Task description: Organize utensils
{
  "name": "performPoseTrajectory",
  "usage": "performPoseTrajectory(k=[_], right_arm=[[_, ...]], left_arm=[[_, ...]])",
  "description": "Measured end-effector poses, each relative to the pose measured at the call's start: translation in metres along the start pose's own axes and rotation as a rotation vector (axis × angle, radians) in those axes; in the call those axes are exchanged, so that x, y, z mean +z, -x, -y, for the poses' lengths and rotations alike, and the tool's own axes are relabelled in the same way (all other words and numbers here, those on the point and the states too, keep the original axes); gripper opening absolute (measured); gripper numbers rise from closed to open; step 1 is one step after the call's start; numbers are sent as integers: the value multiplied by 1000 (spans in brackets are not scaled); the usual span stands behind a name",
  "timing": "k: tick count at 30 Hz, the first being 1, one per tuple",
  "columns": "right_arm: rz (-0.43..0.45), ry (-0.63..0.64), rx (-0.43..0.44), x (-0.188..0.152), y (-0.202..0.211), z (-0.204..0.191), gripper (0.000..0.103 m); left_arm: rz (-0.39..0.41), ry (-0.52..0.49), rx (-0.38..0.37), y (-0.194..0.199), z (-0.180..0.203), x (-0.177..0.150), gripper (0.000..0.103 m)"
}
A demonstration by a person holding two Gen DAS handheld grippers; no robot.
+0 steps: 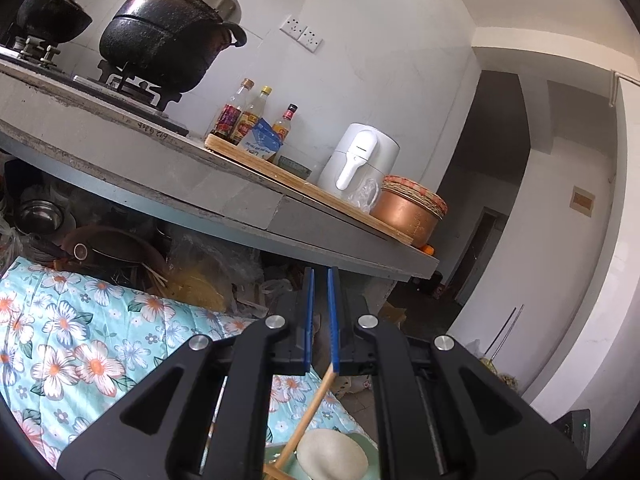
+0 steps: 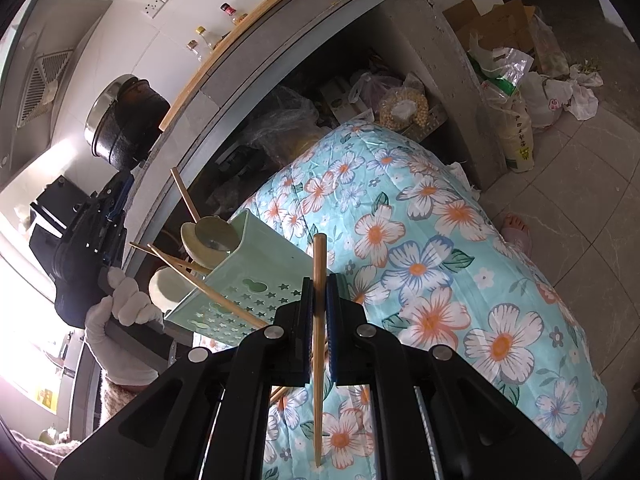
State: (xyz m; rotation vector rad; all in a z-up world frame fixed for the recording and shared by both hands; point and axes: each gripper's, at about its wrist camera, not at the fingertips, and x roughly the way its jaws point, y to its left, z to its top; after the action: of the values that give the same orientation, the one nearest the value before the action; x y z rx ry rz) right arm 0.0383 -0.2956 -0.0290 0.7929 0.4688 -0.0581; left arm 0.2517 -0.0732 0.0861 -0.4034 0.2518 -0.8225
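R gripper [image 2: 320, 280] is clamping a single wooden chopstick [image 2: 319, 264] btwn its blue pads; jaws nearly closed, only the stick's width apart. Stick is running lengthwise thru the gap, top end poking out past the fingertips, bottom end hanging down over the floral quilt [image 2: 440, 240] toward the near edge of it.

Just left of the R gripper, the green utensil holder [image 2: 248, 276] w/ star + gourd cutouts is sitting tilted on the quilt's left side, mouth facing the concrete counter [image 2: 224, 92]. Inside/at its mouth: two pale spoons [image 2: 208, 236] and several more chopsticks [image 2: 192, 268] sticking out at angles. One long one is crossing the holder's front face, ending close beside the R gripper's left finger; can't tell if touching.

L gripper [image 1: 320, 276] in its own view: jaws narrowly apart, a slim gap showing btwn the blue pads, nothing seen gripped at the tips. Below it, a chopstick [image 1: 308, 416] is slanting up toward the right pad's lower end; whether it's pinched, can't tell. A pale spoon bowl [image 1: 332, 456] and the holder rim are lying at the bottom edge, under the gripper.

From the R view, a white-gloved hand [image 2: 124, 300] is holding the L gripper, up by the counter's front edge, left of the holder.

On the counter: black pot [image 1: 168, 40], sauce bottles [image 1: 248, 116], white appliance [image 1: 360, 160].
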Motion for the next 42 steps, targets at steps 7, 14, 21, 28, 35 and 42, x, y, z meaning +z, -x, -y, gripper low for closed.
performPoseTrajectory(k=[7, 14, 21, 28, 35, 42], right_arm=[[-3, -2, 3, -1, -1, 2, 6], [-5, -3, 5, -1, 0, 2, 6], [-1, -3, 5, -2, 2, 4, 6], [24, 8, -1, 0, 13, 6, 6], [61, 9, -25, 3, 32, 14, 6], [99, 7, -58, 7, 43, 21, 6]], left_arm=[[-47, -64, -12, 31, 8, -12, 16], [-187, -131, -64, 60, 13, -36, 32], [-388, -191, -82, 77, 11, -88, 37], [-575, -261, -132, 67, 17, -138, 37], [-714, -339, -219, 51, 32, -176, 37], [-861, -460, -307, 35, 53, -212, 37]])
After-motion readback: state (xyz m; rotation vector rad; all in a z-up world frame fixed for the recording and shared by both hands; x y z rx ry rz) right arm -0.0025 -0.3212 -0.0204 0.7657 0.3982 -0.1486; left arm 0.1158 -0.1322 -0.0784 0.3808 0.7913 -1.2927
